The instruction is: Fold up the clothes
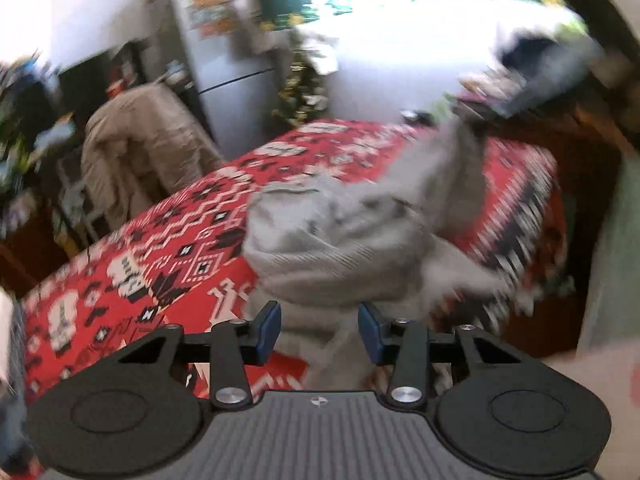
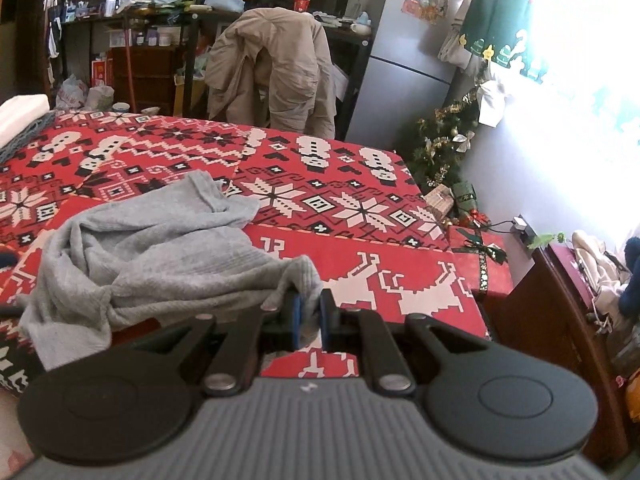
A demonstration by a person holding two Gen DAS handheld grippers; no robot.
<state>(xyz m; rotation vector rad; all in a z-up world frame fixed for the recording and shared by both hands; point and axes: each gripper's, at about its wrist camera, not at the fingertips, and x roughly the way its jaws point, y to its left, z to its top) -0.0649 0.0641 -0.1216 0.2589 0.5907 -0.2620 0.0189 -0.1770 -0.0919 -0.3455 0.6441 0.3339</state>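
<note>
While the grey garment [image 1: 336,240] lies crumpled in a heap on the red patterned cloth [image 1: 160,248], the left wrist view shows the left gripper [image 1: 319,330] held low in front of it, its blue pads [image 1: 269,330] standing apart with a trailing fold of grey fabric in the gap. The pads do not press on that fold, so nothing is gripped on this side. Much of this picture is smeared, and a strip of the garment runs up and away toward the far right, where the blur hides what holds it.

Seen from the right wrist, the picture is sharp. The right gripper [image 2: 309,320] has its pads nearly together, pinching a ribbed edge of the grey garment [image 2: 160,256], which sprawls to the left of it over the same cloth [image 2: 360,200]. A beige coat [image 2: 272,64] hangs over a chair beyond the surface.

As I judge it, the step in hand is taking hold of two edges so the piece can be lifted and spread flat. The next move calls for the left pads to close on a matching edge, not a loose bunch, or the garment will come up twisted.
</note>
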